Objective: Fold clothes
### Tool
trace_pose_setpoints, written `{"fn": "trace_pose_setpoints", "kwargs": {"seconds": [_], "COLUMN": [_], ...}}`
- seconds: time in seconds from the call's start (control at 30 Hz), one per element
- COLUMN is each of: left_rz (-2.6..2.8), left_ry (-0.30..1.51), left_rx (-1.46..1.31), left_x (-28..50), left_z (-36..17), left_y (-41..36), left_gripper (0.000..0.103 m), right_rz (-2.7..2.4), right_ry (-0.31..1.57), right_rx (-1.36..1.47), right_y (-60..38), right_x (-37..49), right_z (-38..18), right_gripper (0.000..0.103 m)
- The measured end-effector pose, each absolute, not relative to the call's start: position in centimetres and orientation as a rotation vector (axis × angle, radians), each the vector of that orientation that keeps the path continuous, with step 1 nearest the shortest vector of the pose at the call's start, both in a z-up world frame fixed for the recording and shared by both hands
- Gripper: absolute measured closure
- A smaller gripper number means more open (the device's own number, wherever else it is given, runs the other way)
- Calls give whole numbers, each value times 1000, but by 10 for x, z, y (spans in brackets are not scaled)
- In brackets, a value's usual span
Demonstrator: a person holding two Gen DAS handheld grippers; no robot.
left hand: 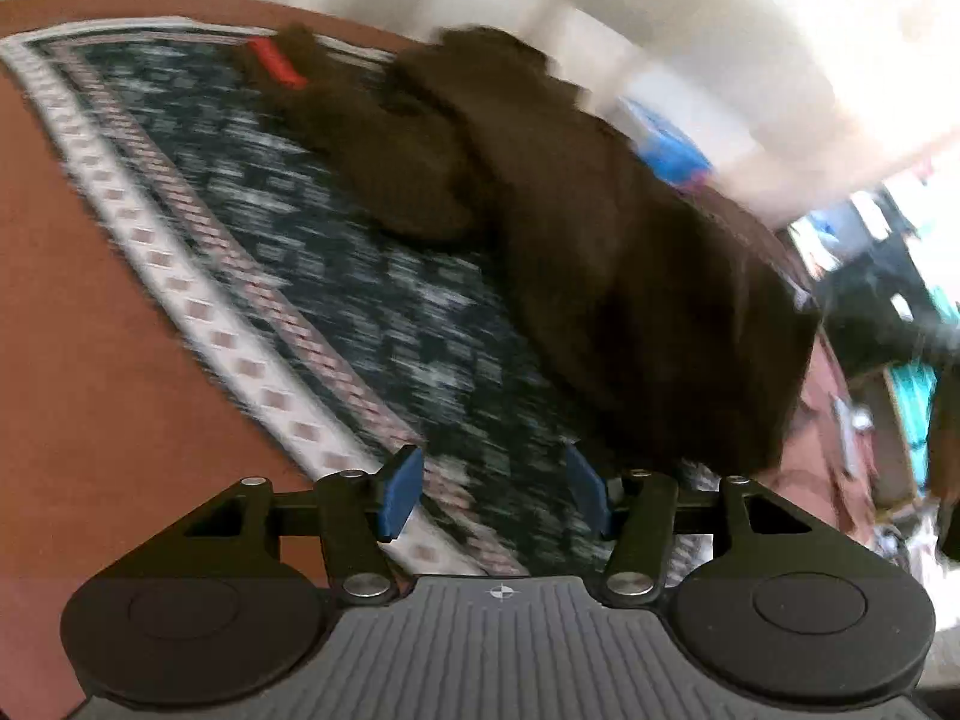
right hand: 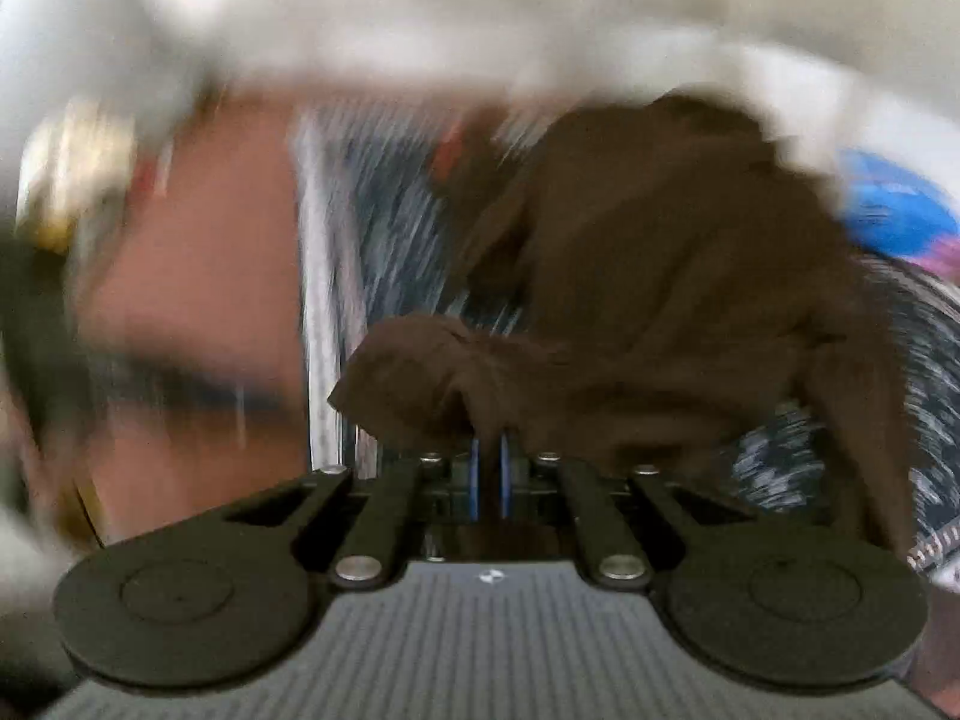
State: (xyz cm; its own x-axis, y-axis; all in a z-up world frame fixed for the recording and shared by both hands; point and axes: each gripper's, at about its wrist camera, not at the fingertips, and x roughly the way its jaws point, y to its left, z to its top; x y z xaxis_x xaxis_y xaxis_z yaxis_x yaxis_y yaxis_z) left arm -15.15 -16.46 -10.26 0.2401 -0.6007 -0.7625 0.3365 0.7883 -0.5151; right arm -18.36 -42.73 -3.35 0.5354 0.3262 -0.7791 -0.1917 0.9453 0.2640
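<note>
Dark brown garment [left hand: 600,228], crumpled and bunched, lying on patterned blanket [left hand: 312,276]

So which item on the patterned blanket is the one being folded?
On the dark patterned blanket with its pale border lies a crumpled dark brown garment. The right gripper pinches its near edge. It is plain brown cloth, unlike the small red item beyond.

A dark patterned rug [left hand: 372,300] with a pale border lies on a reddish-brown floor [left hand: 78,312]. A white wall [left hand: 690,12] stands behind, brightly lit. Blurred colourful clutter [left hand: 888,324] sits at right.
</note>
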Motion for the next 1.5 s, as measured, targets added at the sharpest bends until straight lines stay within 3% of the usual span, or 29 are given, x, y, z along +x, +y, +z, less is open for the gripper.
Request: {"fn": "trace_pose_setpoints", "kwargs": {"seconds": [0.2, 0.5, 0.73, 1.03, 1.07, 1.1, 1.13, 1.17, 1.5], "left_rz": [-736, -654, -352, -404, -411, -417, -420, -420, -456], "left_ry": [1169, 1083, 1052, 1105, 1113, 1126, 1147, 1159, 1050], "left_rx": [-313, -195, -426, -518, -542, -553, -568, -593, -528], "left_x": [-186, -225, -229, -202, -199, -197, -193, -191, -199], "left_z": [-111, -115, -125, -148, -151, -156, -160, -164, -135], "left_y": [-237, -344, -322, -342, -343, -342, -341, -337, -300], "left_gripper": [33, 30, 30, 33, 57, 72, 94, 103, 103], "right_rz": [110, 80, 215, 196, 190, 185, 178, 172, 107], "right_ry": [734, 672, 627, 643, 643, 642, 641, 640, 639], "right_rx": [419, 749, 716, 717, 719, 719, 716, 712, 686], "right_y": [-533, -624, -633, -640, -639, -637, -636, -635, -626], "right_x": [-227, -286, -276, -272, -275, -278, -279, -279, -279], "right_z": [23, -1, 12, 7, 9, 12, 13, 15, 17], "right_gripper": [95, 95, 95, 95, 95, 95, 95, 95, 95]}}
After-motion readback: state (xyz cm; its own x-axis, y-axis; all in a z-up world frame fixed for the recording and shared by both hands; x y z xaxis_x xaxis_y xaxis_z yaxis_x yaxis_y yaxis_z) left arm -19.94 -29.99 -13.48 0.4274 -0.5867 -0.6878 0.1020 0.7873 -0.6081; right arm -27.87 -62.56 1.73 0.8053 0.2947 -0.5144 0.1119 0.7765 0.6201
